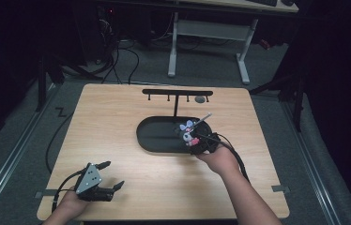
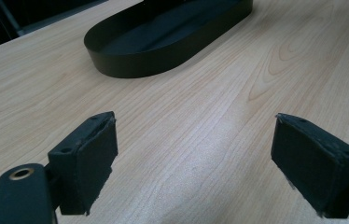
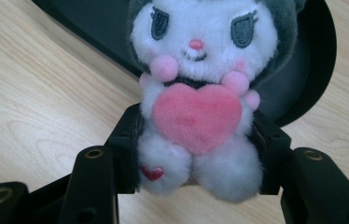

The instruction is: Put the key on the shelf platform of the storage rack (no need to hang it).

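Two grippers: right gripper (image 3: 196, 186) jaws clamp small white plush toy with pink heart (image 3: 200, 107) between them, black oval tray (image 3: 312, 56) just beyond; left gripper (image 2: 196, 163) jaws wide, bare wooden table (image 2: 210, 140) between.

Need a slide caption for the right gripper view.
Right gripper fingers clamp a plush toy before the black tray.

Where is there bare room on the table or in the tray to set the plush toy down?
The left half of the black tray is bare. Bare wood runs between the tray and the left gripper, and along the table left of the hook rack. It is crowded at the tray's right end, where the right gripper holds the plush toy.
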A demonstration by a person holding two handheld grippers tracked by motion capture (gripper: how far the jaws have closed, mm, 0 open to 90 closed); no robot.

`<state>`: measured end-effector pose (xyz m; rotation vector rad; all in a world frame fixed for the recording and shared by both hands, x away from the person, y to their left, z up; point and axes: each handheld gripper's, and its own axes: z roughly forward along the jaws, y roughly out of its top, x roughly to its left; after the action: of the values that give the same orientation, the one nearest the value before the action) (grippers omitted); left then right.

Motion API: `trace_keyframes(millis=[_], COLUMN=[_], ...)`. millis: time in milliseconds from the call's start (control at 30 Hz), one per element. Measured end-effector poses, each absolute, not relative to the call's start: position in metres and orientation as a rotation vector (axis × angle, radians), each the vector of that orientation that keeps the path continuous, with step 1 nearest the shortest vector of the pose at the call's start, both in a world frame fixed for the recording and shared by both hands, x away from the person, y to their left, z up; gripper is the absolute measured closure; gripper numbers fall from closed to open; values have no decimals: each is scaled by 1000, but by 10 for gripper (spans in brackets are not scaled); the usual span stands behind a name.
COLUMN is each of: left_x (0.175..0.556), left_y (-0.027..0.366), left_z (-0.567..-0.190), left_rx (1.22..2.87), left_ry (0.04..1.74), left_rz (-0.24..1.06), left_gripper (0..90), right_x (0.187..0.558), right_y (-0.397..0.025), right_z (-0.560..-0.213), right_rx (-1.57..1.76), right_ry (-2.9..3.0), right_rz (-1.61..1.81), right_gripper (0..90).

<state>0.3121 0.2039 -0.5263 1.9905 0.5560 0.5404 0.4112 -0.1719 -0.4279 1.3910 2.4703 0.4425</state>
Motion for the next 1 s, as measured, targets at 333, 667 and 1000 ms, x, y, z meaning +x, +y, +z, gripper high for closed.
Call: trace_keyframes(millis=[333,667,1000], left_x=[312,313,312], left_y=[205,205,206], left_z=[-526,-526,-526], left_rx=[1982,1984,1977], left_ry=[553,549,545], left_rz=[528,523,528], left_gripper=[155,155,155], right_x=[434,451,463], right_y=[-161,-153,-153], right_z=[-436,-438,-439], right_rx=[1422,1442,1469], right_ry=[2456,2439,2428], right_rz=[428,413,417], right_gripper=[478,478,478])
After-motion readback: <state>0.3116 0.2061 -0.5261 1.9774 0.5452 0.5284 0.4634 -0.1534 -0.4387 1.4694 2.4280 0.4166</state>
